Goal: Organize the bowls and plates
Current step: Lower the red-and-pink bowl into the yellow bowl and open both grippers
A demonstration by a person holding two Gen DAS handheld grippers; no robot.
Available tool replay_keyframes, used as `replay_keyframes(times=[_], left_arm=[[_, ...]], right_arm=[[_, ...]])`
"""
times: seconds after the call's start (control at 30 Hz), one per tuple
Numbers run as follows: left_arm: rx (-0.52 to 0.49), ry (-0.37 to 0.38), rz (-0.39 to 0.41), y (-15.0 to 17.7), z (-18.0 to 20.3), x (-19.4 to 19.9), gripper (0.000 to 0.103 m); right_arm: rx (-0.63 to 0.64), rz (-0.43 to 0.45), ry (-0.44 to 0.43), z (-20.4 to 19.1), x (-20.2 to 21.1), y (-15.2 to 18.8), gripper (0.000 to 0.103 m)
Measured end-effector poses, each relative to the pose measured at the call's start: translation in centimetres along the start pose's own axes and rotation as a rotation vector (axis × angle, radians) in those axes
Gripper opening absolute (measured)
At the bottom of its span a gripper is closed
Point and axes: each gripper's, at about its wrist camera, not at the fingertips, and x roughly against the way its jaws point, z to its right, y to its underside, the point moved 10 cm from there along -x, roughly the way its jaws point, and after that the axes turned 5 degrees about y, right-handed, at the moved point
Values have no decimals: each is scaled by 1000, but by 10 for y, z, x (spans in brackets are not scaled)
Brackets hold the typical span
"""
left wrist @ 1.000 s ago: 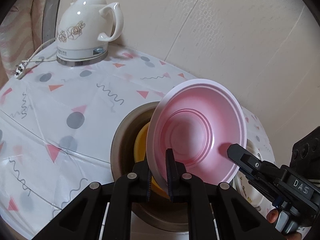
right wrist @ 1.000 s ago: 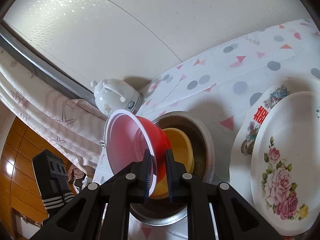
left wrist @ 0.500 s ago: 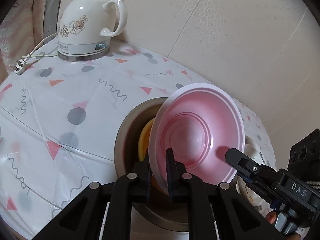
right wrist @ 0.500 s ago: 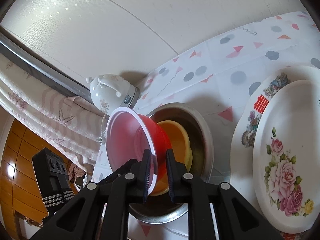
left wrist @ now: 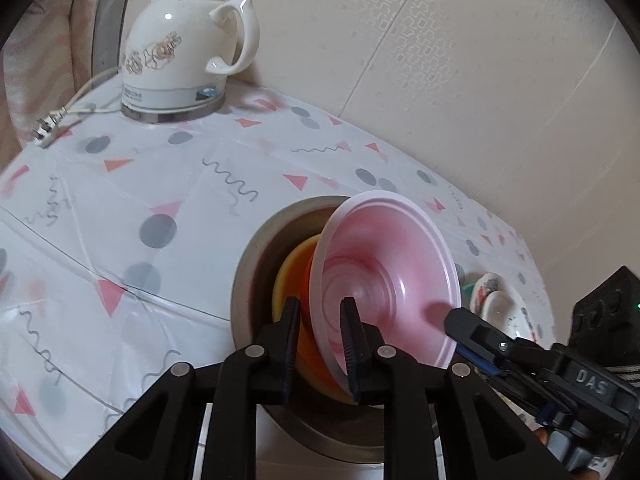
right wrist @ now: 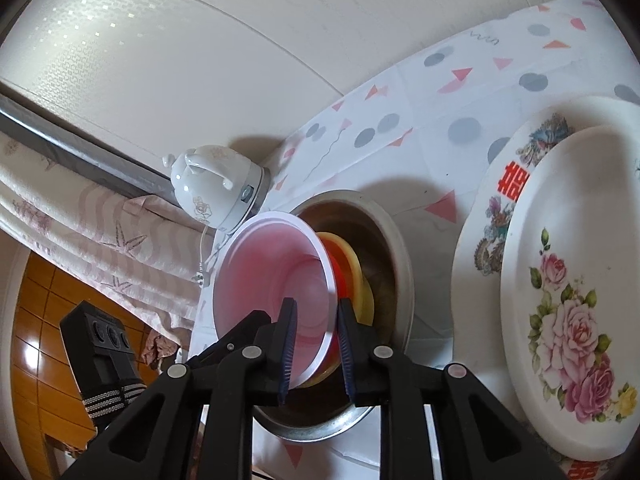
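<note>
A pink bowl [left wrist: 384, 272] [right wrist: 272, 272] with a red outside is tilted on edge and blurred. It sits partly inside a yellow bowl [left wrist: 288, 276] [right wrist: 360, 276], which lies in a steel basin [left wrist: 248, 264] [right wrist: 400, 248]. My left gripper [left wrist: 320, 336] straddles the bowl's near rim. Its jaws are opening and a gap shows beside the rim. My right gripper [right wrist: 316, 344] straddles the opposite rim, its jaws also opening, and the pads are not pressing on it. In the left wrist view the right gripper [left wrist: 460, 322] reaches in from the lower right.
A white kettle [left wrist: 180, 52] [right wrist: 208, 196] with its cord stands at the table's far corner by the wall. A rose-patterned plate [right wrist: 568, 280] lies on a larger decorated plate [right wrist: 500, 184] right of the basin. The patterned tablecloth [left wrist: 120, 200] spreads to the left.
Both grippers' jaws have parted from the pink bowl's rim. The bowl has dropped lower into the yellow bowl and now looks blurred.
</note>
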Motion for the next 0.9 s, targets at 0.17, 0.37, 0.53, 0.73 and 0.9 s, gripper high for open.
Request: replay_keyframes(times=[0.17,0.37,0.53,0.73,0.9], left_arm=[[-34,11,-29,3,8,-4,39],[-104,-19,-2,-1,17,0,52],[-97,-1,20,-3,16,9,62],[-71,4,53,-7,9,21,62],[-71,-72,109,-9,-8,33,63]], right_arm=[[8,21,-4,-5,6,-3,23],[19,23,-11,-9,8,-4,24],[-11,17,-6,-2,5,-5,24],[-19,14,-10,0,4,-5,28],[16,27,5,-3,11,-3,29]])
